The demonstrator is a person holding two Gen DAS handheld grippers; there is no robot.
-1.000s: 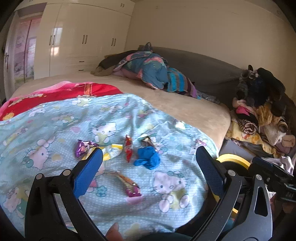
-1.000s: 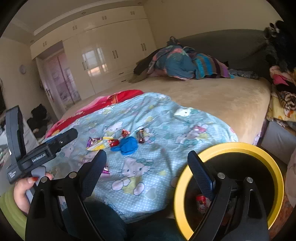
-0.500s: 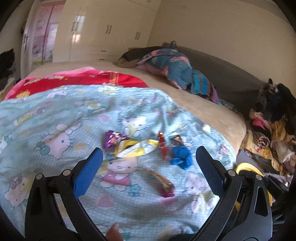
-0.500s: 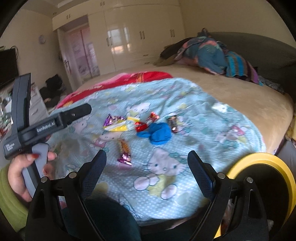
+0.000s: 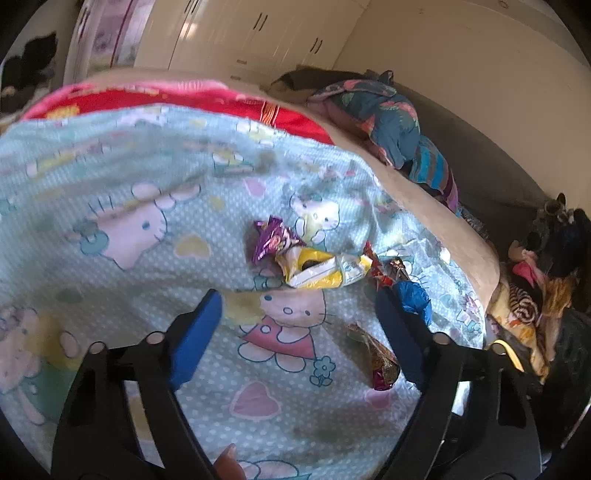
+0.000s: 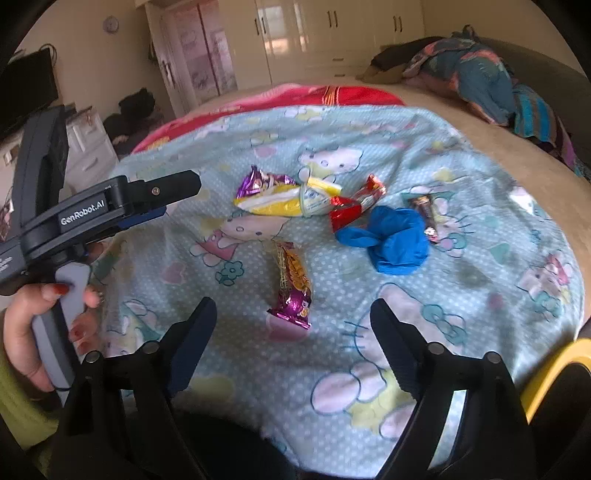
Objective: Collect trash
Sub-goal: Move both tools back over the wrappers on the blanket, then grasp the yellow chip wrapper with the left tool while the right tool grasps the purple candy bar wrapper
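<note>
Several wrappers lie on a light-blue cartoon blanket: a purple foil wrapper, a yellow-white wrapper, a red wrapper, a crumpled blue glove, a small dark wrapper and a gold-magenta wrapper. My right gripper is open and empty, just short of the gold-magenta wrapper. My left gripper is open and empty, just below the yellow-white wrapper; it also shows in the right wrist view at the left.
A yellow-rimmed black bin stands at the bed's near right corner. A red blanket and a heap of bedding lie farther back. Clothes are piled right of the bed. White wardrobes line the far wall.
Both grippers have moved left and forward over the blanket, closer to the wrappers. The bin has slid to the right edge of the views. Both stay open.
</note>
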